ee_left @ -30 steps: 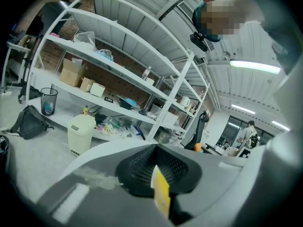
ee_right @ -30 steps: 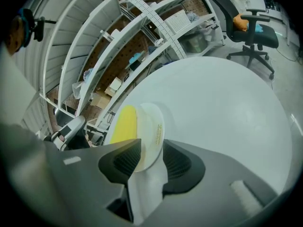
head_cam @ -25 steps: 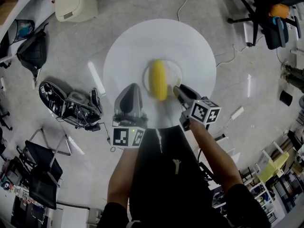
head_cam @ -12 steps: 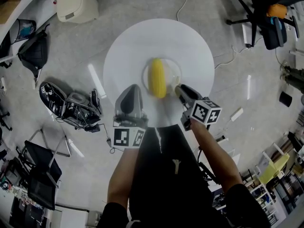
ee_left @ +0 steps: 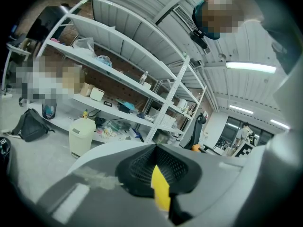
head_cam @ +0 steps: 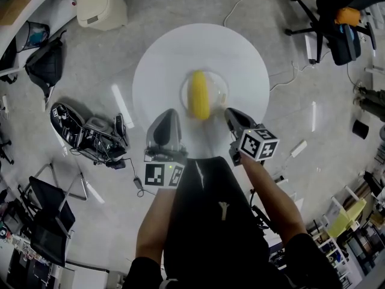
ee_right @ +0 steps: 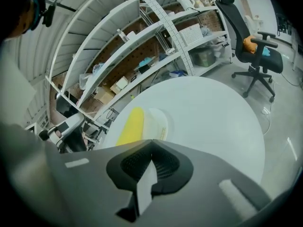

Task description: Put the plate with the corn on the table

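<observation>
Head view, step in hand: the plate [head_cam: 221, 88] is sitting at the centre of the frame on the round white table [head_cam: 174, 53]. The placing is looking finished, and a clean retreat is probably what is remaining.
Head view, technique: the tools should be drawing straight back toward the lower edge of the frame, avoiding any nudge to the rim.
Head view, container: the plate is carrying one yellow corn [head_cam: 198, 95] cob, which is lying top to bottom in the frame.
Head view, tools: the left gripper [head_cam: 168, 113] and right gripper [head_cam: 229, 113] are hanging just below the plate.
Left gripper view, tool: the left gripper [ee_left: 156, 150] is pressing its jaws together on nothing. It is facing shelving, and no plate is showing.
Right gripper view, tool: the right gripper [ee_right: 152, 148] has just been closing its jaws, which are now meeting with nothing between them.
Right gripper view, container: the plate [ee_right: 158, 122] is holding the corn [ee_right: 130, 126] at centre left, resting on the table [ee_right: 213, 112].
</observation>
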### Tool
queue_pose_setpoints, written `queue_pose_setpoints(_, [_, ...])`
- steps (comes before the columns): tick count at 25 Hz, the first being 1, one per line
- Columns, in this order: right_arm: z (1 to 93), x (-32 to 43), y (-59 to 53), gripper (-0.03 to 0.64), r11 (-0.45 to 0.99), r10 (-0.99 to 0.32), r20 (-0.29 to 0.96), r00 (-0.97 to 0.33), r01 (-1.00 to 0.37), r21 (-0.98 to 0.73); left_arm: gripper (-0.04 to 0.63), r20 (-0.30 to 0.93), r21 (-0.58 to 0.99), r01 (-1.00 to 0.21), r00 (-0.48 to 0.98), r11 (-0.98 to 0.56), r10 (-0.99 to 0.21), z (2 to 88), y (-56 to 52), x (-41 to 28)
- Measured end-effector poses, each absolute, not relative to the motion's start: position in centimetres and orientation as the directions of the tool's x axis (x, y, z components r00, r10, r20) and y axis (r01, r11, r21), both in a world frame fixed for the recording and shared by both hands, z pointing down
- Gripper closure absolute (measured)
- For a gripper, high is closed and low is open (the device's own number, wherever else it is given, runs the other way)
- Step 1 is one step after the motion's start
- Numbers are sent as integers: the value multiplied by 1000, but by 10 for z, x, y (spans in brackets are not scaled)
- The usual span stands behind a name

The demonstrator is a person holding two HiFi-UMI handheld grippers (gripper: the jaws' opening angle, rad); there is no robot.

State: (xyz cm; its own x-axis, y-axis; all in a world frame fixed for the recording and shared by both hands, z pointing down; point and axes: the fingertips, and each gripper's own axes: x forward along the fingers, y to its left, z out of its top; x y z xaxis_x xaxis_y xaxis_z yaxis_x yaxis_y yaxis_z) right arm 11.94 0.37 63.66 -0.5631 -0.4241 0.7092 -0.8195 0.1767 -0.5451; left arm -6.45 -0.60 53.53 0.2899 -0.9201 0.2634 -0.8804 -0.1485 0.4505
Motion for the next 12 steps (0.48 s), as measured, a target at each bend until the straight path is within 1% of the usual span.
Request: queue_pose_setpoints(12, [596, 116, -3, 607, 256, -512, 653, -558, -825, -503, 593, 234, 423, -890, 291, -172, -928, 503, 16, -56])
